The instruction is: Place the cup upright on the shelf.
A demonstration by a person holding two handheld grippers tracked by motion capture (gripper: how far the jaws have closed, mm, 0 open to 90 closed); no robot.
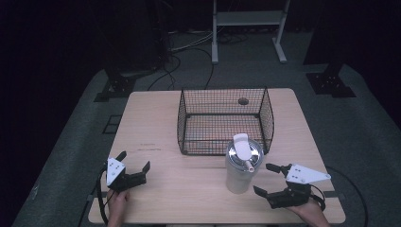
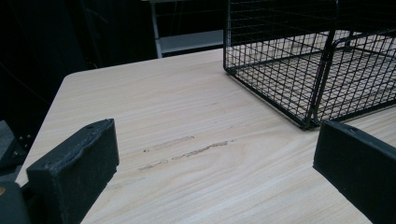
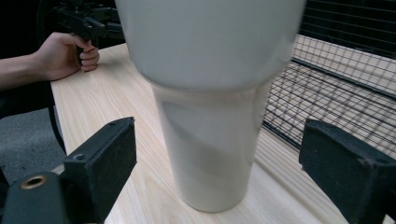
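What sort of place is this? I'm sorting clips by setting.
Probably a dark lab or recording studio: a bare light wooden table on grey carpet, black stand bases and loose cables on the floor behind it.

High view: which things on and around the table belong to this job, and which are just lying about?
In the job:
- white tumbler, standing upright between the open jaws of the right tool, untouched
- wire basket just behind the tumbler, probably where it goes
- left tool, open, over bare table

Lying about:
- white metal stand on the floor beyond the table
- cables on the floor
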